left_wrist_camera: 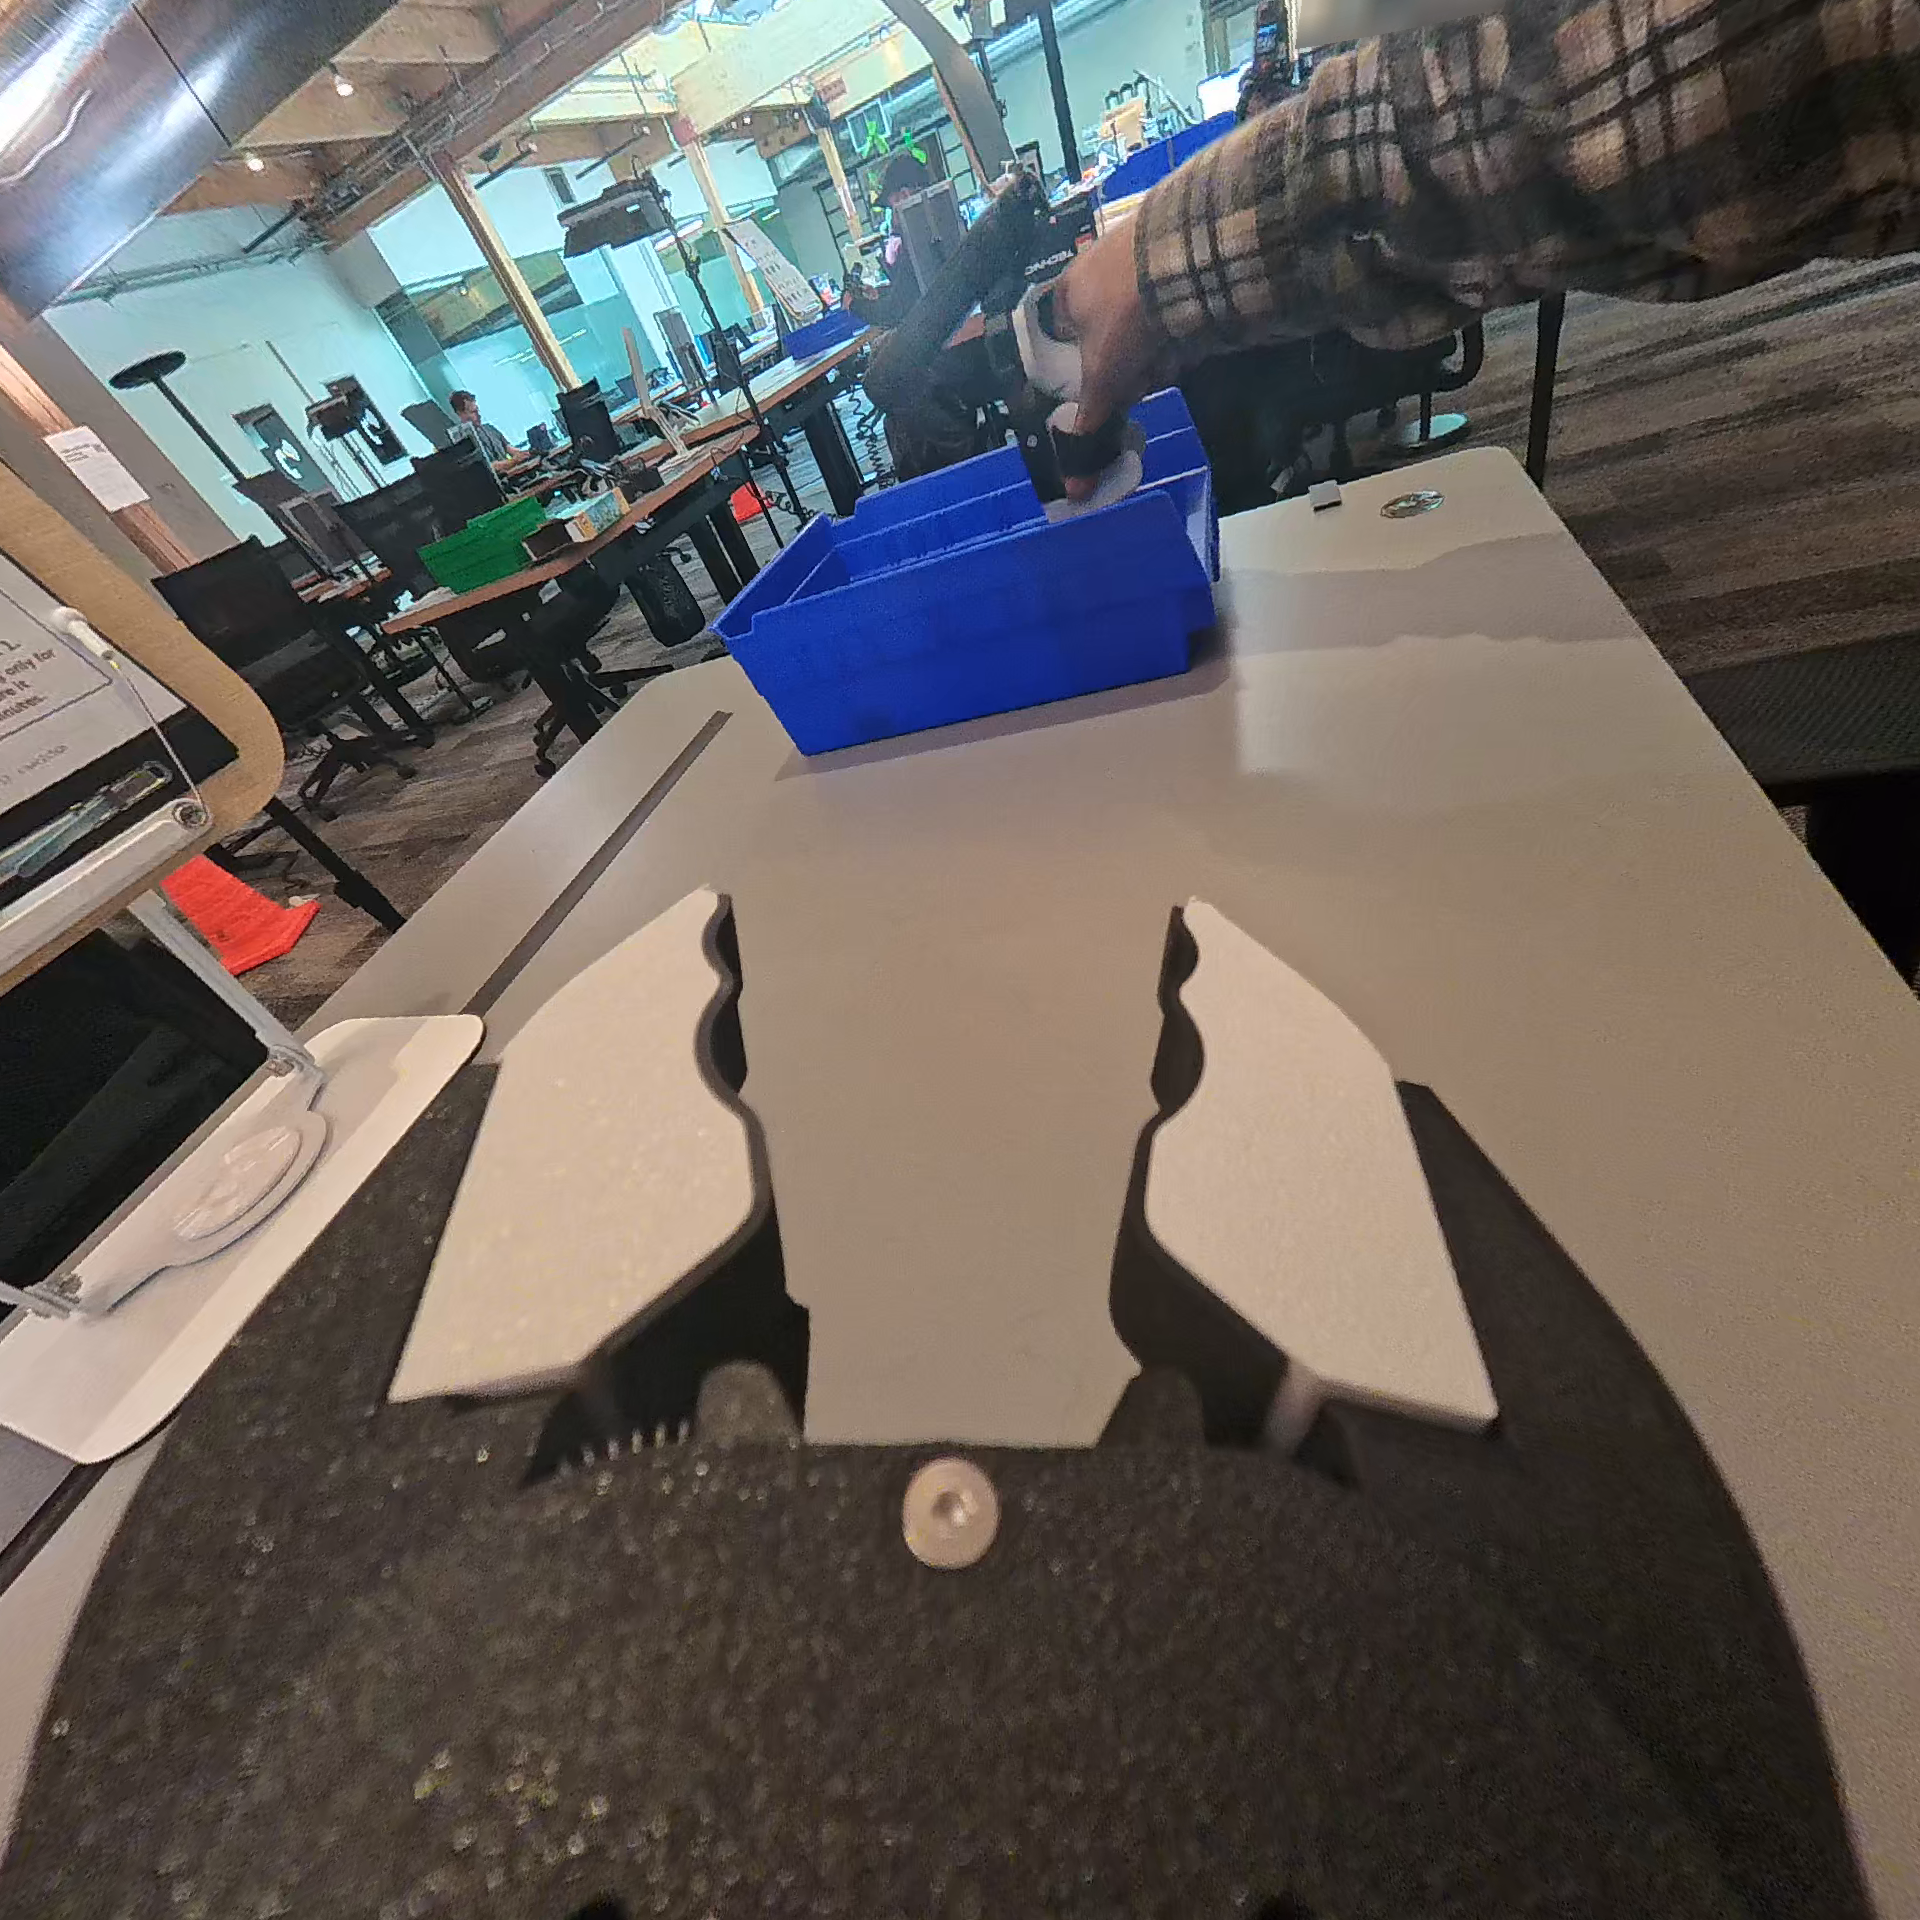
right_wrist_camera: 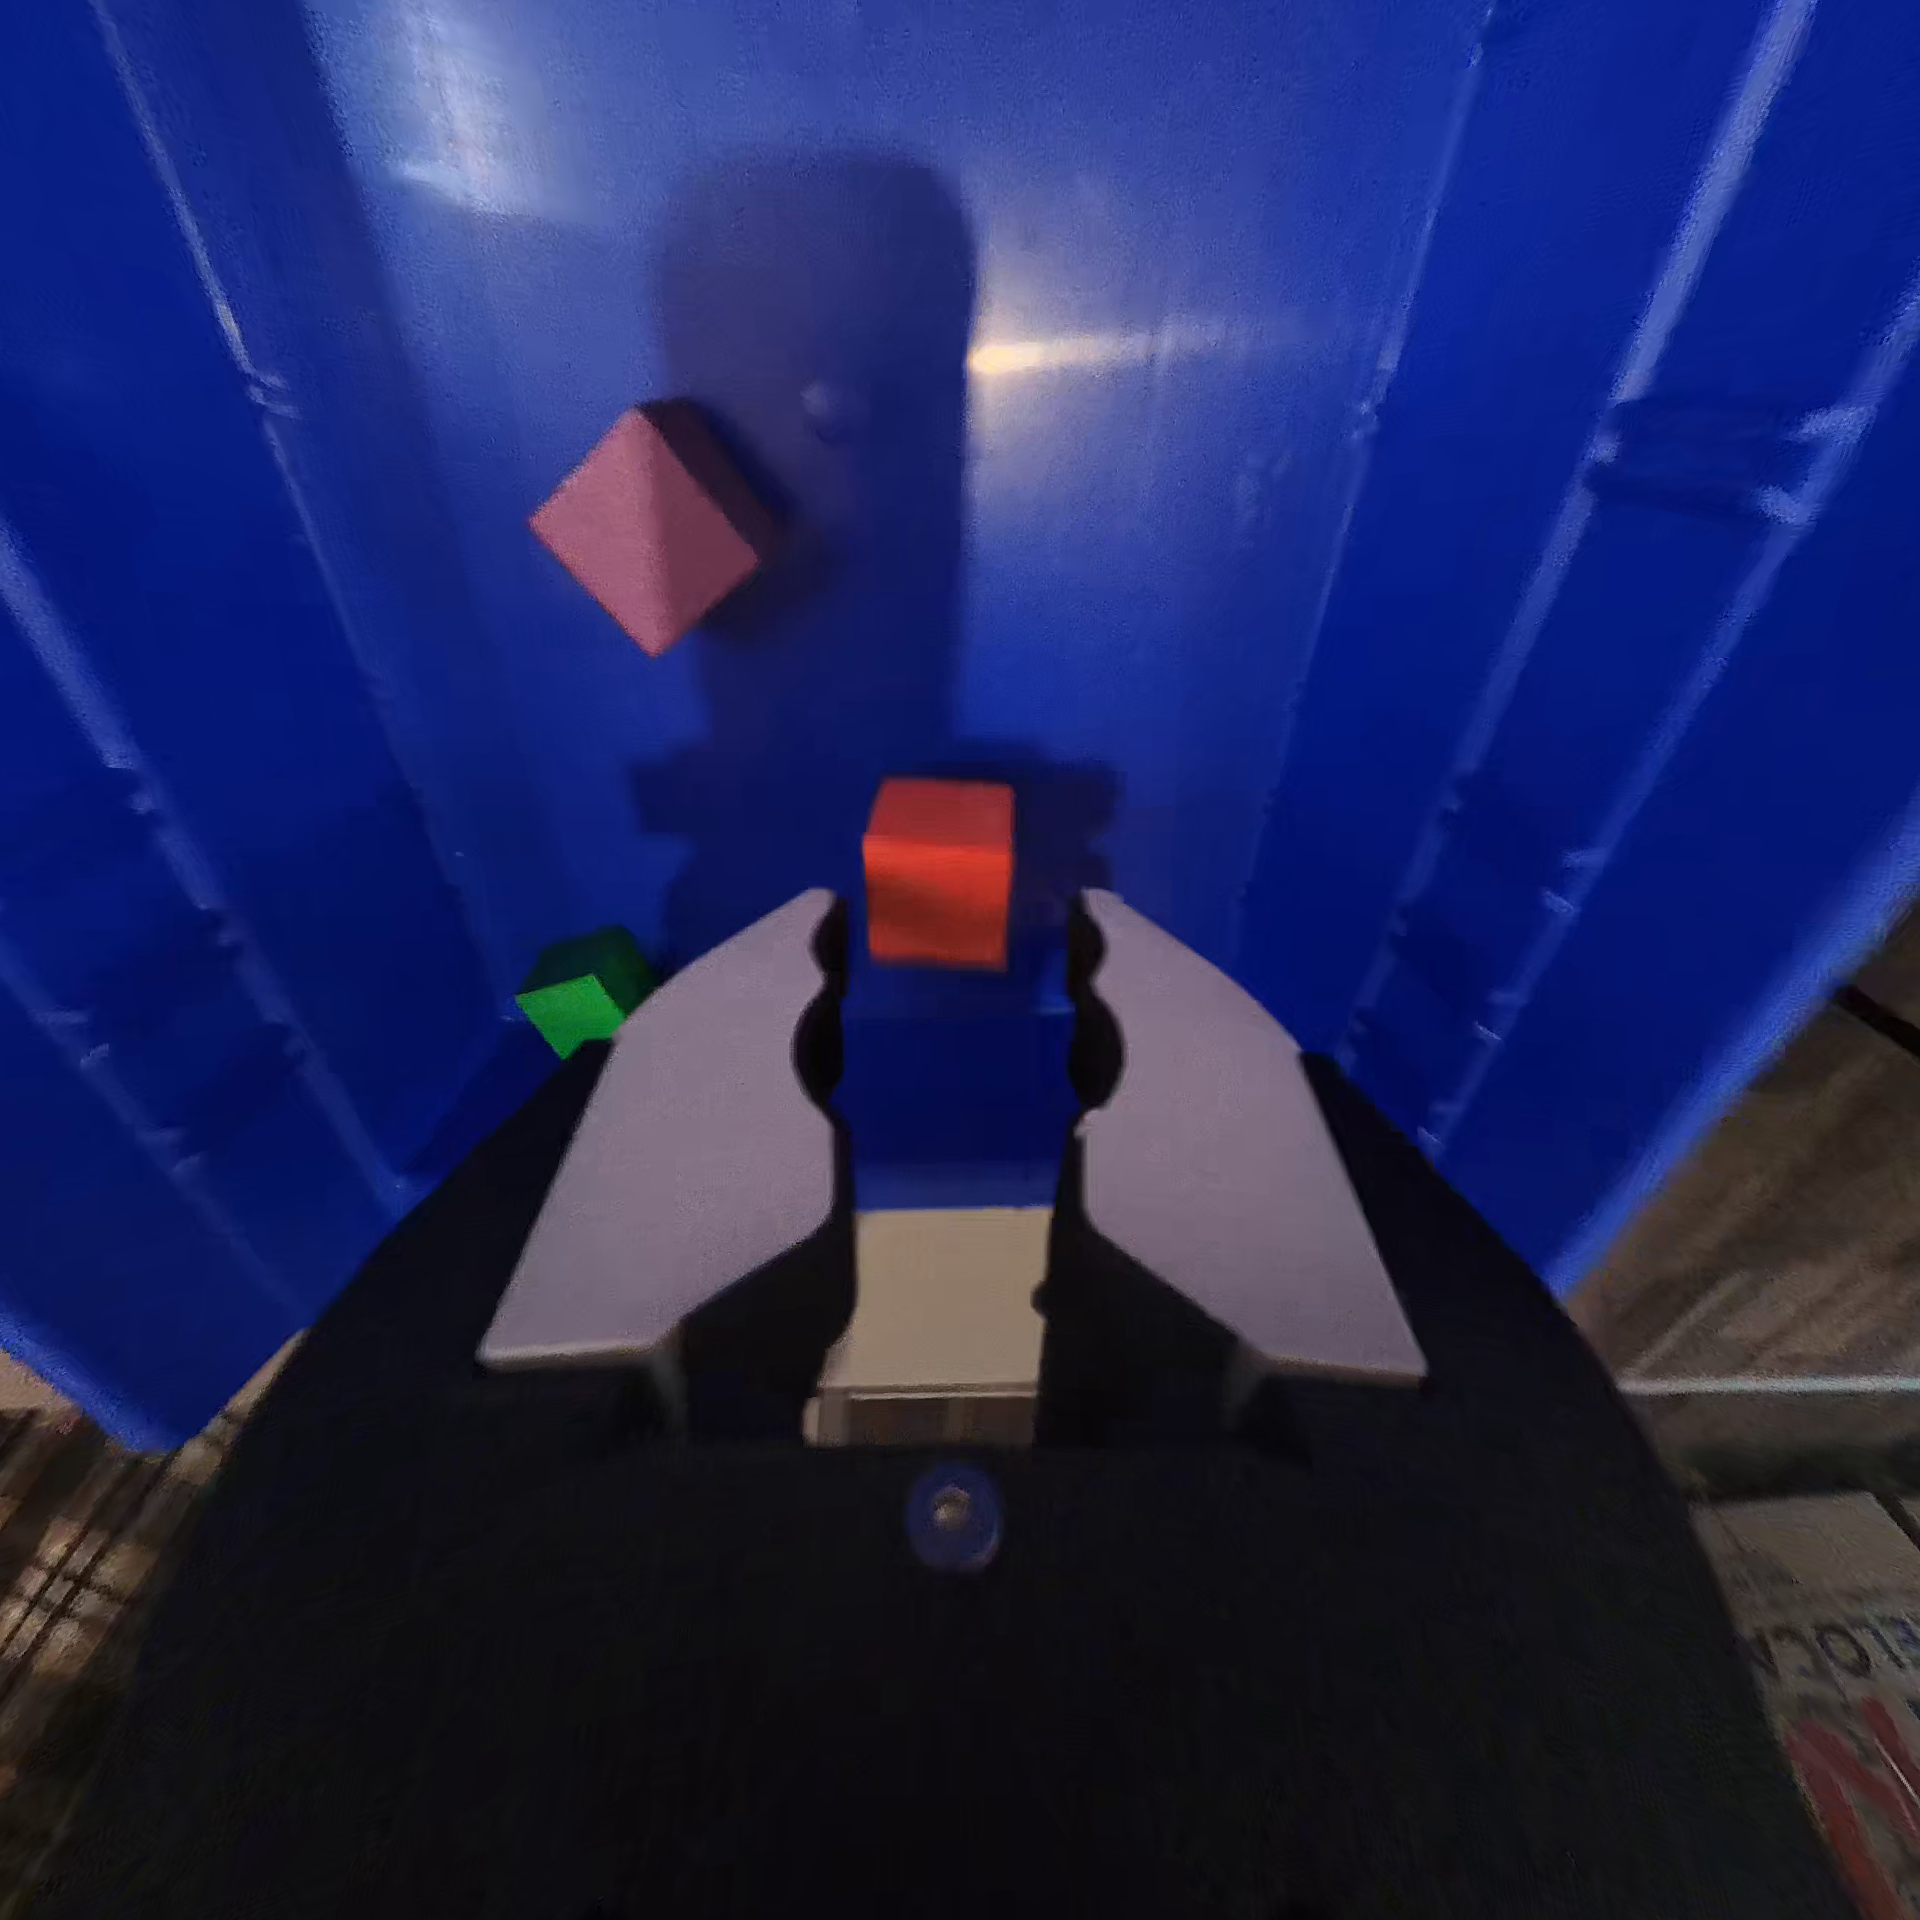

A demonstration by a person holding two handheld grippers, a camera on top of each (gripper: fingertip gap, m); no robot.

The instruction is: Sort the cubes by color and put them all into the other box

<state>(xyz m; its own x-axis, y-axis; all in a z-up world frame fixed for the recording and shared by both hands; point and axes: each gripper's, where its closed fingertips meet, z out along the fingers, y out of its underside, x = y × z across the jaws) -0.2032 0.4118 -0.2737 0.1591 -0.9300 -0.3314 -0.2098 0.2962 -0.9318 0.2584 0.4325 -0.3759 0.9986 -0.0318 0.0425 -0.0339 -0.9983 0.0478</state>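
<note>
In the left wrist view, the left gripper (left_wrist_camera: pixel 951 925) hangs over a bare stretch of the grey table (left_wrist_camera: pixel 1351 831) with its 2 pale fingers (left_wrist_camera: pixel 603 1143) spread wide and nothing between them. Farther off, near the table's far end, stand 2 blue boxes (left_wrist_camera: pixel 966 634) side by side, touching (the nearer one hides most of the farther). A hand (left_wrist_camera: pixel 1091 312) coming out of a plaid sleeve (left_wrist_camera: pixel 1507 156) holds the right gripper (left_wrist_camera: pixel 1081 457), which dips down into the boxes from above; from this angle I cannot tell which box it is in, nor how far its jaws stand apart. At the left edge sits a white stand base (left_wrist_camera: pixel 239 1164), and beyond the table lie office desks, chairs and an orange cone (left_wrist_camera: pixel 234 909) on the floor.

In the right wrist view, the right gripper (right_wrist_camera: pixel 956 914) points down into a blue box (right_wrist_camera: pixel 1455 520), its walls rising on the left and right. Its fingers (right_wrist_camera: pixel 707 1143) are moderately apart and hold nothing. A red cube (right_wrist_camera: pixel 938 871) lies on the box floor just beyond the fingertips, lined up with the gap between them but not touched. A green cube (right_wrist_camera: pixel 582 995) sits at the near left, close beside the left finger and partly hidden by it. A pink cube (right_wrist_camera: pixel 649 530) lies farther in, to the left, turned corner-on and well apart from the other 2.
</note>
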